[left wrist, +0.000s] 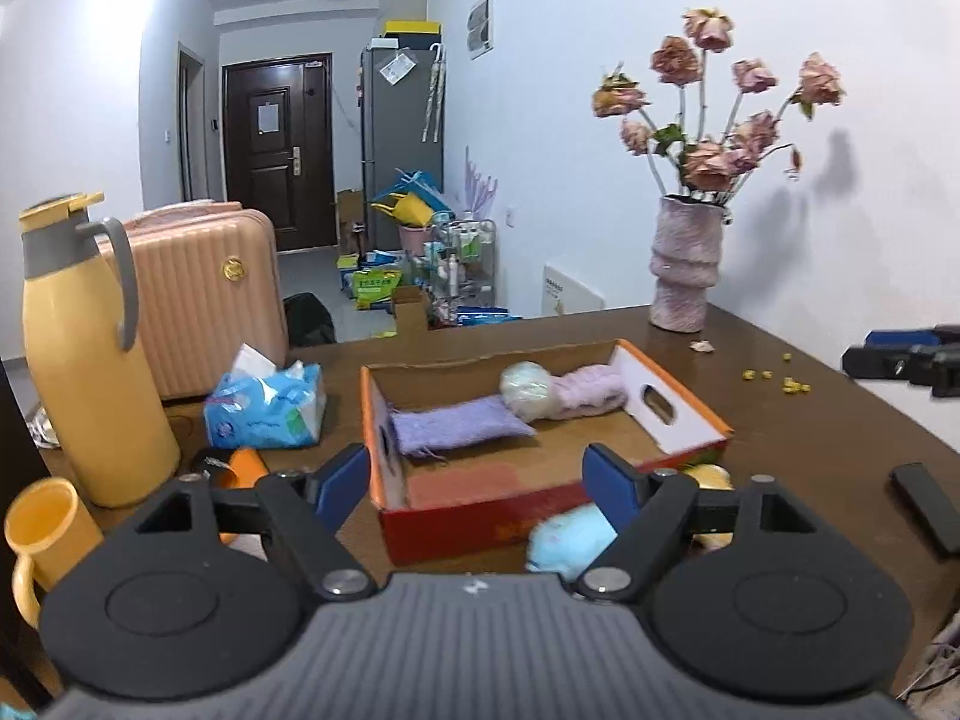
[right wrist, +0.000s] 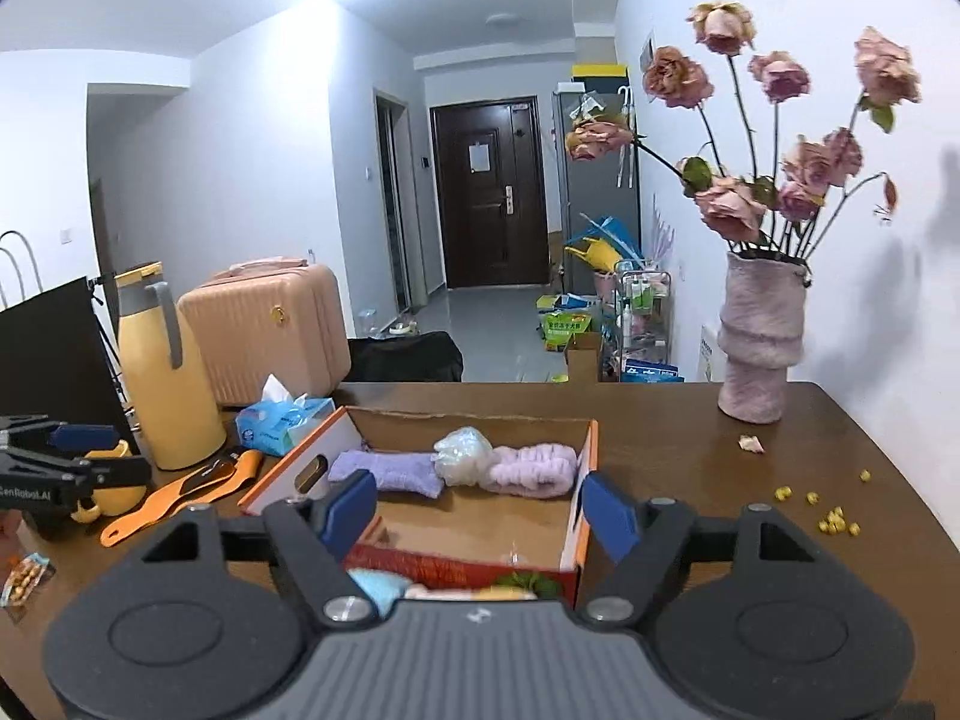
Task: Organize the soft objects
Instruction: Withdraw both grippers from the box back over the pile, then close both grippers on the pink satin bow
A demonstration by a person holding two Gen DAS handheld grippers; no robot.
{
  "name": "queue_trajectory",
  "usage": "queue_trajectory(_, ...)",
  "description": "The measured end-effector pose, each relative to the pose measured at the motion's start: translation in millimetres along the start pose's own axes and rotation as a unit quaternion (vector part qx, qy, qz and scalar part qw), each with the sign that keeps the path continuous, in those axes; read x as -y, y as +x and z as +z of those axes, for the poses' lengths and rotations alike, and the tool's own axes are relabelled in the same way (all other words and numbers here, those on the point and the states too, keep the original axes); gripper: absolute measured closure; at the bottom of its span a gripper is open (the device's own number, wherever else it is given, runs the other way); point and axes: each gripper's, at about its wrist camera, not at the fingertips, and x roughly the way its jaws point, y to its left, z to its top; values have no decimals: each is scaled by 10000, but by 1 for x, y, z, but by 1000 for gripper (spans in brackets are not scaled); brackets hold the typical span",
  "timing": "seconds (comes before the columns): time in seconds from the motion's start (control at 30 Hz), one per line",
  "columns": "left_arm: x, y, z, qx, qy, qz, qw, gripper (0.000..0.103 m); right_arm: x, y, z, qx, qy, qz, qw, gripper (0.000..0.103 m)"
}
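Observation:
An open cardboard box [left wrist: 480, 367] [right wrist: 288, 471] with an orange rim and a red front lies on the brown table. Along its far side lie a purple cloth [left wrist: 456, 429] [right wrist: 390, 471], a pale puffy ball [left wrist: 527, 387] [right wrist: 462, 456] and a pink fuzzy headband [left wrist: 588, 390] [right wrist: 531, 468]. A light blue soft thing [left wrist: 570, 540] [right wrist: 375, 588] and a yellow soft thing [left wrist: 708, 474] rest on the table against the box's near side. My left gripper [left wrist: 477, 480] hovers open over the box's near edge with nothing between its pads. My right gripper [right wrist: 477, 510] is likewise open and empty above the near wall.
A yellow thermos [left wrist: 84, 360], a yellow mug [left wrist: 42, 534], a blue tissue pack [left wrist: 264, 408] and orange shoehorn-like pieces [right wrist: 180, 492] stand left of the box. Far right are a pink vase of dried roses [left wrist: 687, 276], yellow crumbs [right wrist: 834, 519] and a black remote [left wrist: 924, 504].

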Motion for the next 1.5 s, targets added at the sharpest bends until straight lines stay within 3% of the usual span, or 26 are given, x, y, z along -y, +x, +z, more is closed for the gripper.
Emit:
queue_trajectory(0.13, 7, -18, -37, -209, -418, -485, 9977, 20, -6, -19, -40, 119, -165, -83, 9998, 28)
queue_trajectory(0.33, 26, -53, -113, -432, -949, -786, 9914, 19, -19, -51, -124, 14, -328, -230, 9992, 28)
queue_trajectory(0.53, 66, -41, -140, -790, -504, -800, 9924, 20, -16, -67, -173, -125, 332, -80, 9993, 28)
queue_trajectory(0.7, 92, -14, -136, -810, -322, -1086, 9903, 25, -8, -66, -182, -73, 570, -125, 9983, 29)
queue_trajectory(0.8, 110, 9, -131, -714, -231, -1251, 9893, 26, -6, -56, -176, 71, 340, -215, 9992, 29)
queue_trajectory(0.9, 129, 38, -127, -748, -38, -1091, 9912, 27, -4, -32, -165, 59, 128, -183, 9997, 29)
queue_trajectory(1.0, 135, 63, -126, -926, -55, -1224, 9881, 34, 0, 0, -149, 11, 146, -32, 9999, 29)
queue_trajectory(1.07, 133, 75, -126, -1023, -135, -1321, 9858, 51, 1, 23, -140, -39, 150, 148, 9998, 30)
queue_trajectory(1.1, 131, 80, -126, -1079, -192, -1350, 9848, 54, 1, 33, -138, -91, 163, 182, 9997, 30)
queue_trajectory(1.17, 124, 87, -126, -1150, -403, -1518, 9809, 72, 0, 58, -134, -258, 185, 256, 9992, 39)
queue_trajectory(1.23, 116, 89, -124, -1182, -513, -1660, 9777, 76, -2, 77, -135, -515, 266, 272, 9979, 63)
queue_trajectory(1.27, 114, 88, -122, -1152, -529, -1662, 9779, 77, -2, 83, -136, -592, 350, 309, 9972, 66)
queue_trajectory(1.3, 112, 86, -120, -1107, -529, -1655, 9785, 78, -2, 85, -136, -622, 425, 336, 9966, 77)
queue_trajectory(1.33, 110, 83, -116, -1071, -520, -1663, 9789, 78, -3, 85, -135, -652, 479, 368, 9960, 90)
queue_trajectory(1.5, 96, 46, -91, -468, -322, -1838, 9813, 79, -12, 57, -116, -264, 585, 501, 9967, 92)
